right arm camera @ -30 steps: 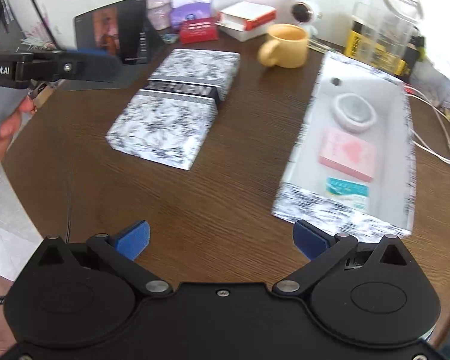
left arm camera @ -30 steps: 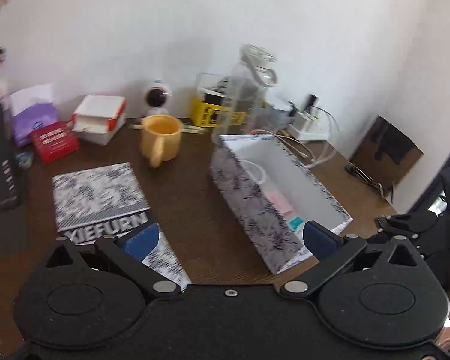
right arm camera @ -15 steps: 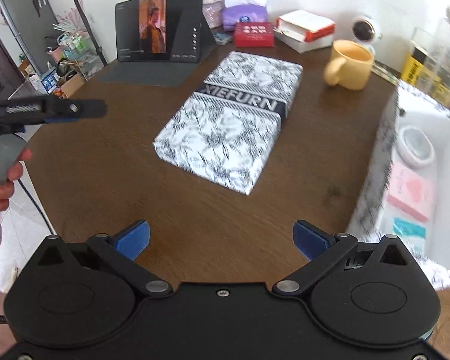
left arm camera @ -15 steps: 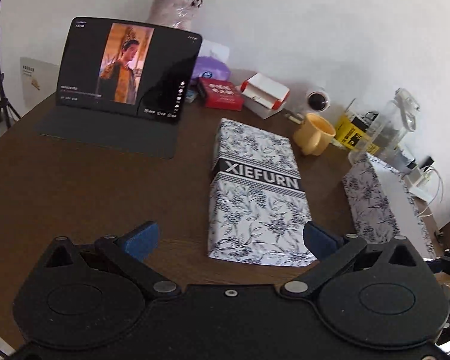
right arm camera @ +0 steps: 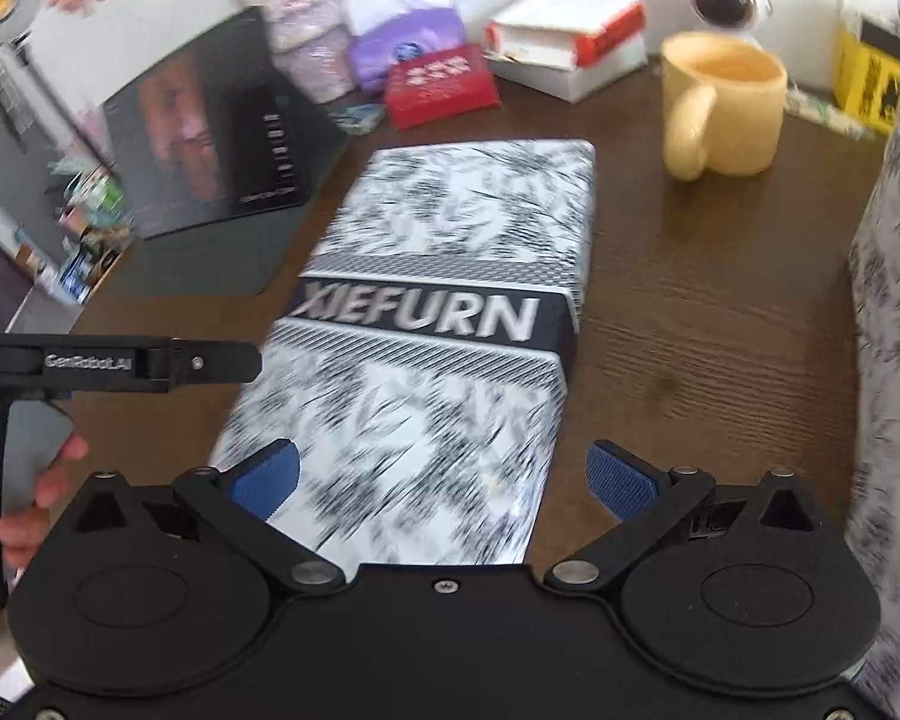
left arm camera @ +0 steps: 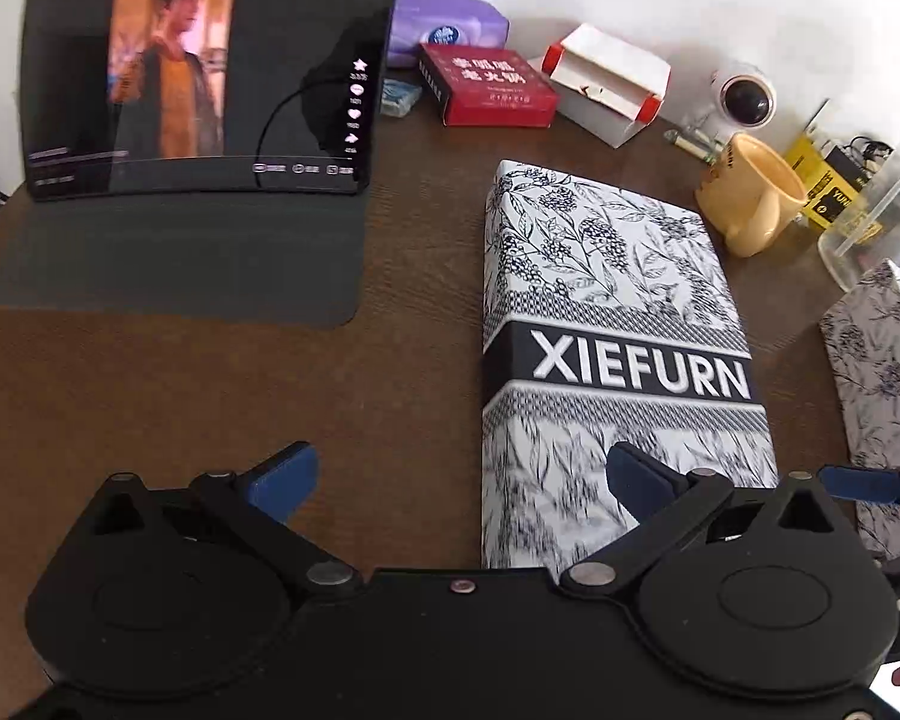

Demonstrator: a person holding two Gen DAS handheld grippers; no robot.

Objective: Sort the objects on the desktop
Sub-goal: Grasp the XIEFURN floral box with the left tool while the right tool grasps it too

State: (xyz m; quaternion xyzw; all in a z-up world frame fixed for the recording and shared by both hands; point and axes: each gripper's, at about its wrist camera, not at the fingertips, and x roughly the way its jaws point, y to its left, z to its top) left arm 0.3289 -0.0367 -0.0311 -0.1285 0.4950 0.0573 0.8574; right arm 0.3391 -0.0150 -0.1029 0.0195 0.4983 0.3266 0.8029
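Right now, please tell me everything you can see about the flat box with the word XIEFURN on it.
The XIEFURN box lid is a long, flat rectangle, seemingly cardboard, printed with black-and-white leaves and berries. A dark band with white letters crosses its middle. It lies flat on the brown wooden table, between the tablet and the yellow mug, touching neither. Both open grippers hover near its closer end; neither holds it.

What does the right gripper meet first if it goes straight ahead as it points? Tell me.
Most likely the XIEFURN patterned lid: it lies directly ahead, between the open fingers of the right gripper. Height above it is unclear, so the gripper could pass over toward the red box.
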